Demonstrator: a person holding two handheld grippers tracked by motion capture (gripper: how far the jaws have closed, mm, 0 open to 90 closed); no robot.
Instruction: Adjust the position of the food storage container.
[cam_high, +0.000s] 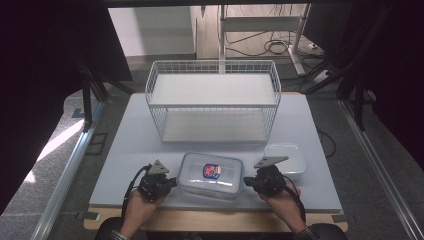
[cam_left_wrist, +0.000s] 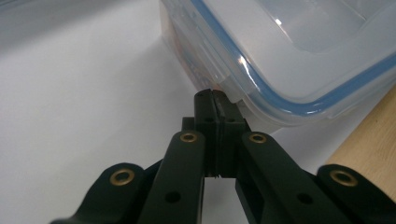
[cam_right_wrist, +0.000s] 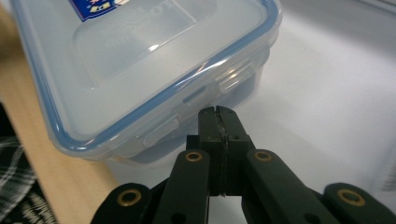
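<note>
Wooden table edge (cam_high: 210, 220), pale mat (cam_high: 120, 150); grey floor (cam_high: 65, 155).

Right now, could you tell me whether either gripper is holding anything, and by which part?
Nothing is held. Both the left gripper and the right gripper have their fingers shut on nothing, each with its tips at a short end of the lidded plastic container.

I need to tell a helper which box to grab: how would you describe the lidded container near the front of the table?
Start at the white wire rack at the back of the pale mat, then come forward to the front edge. The lidded container lies there between the two hands. Unlike the smaller open white tub to its right, it has a blue-rimmed clear lid with a red and blue sticker.
</note>
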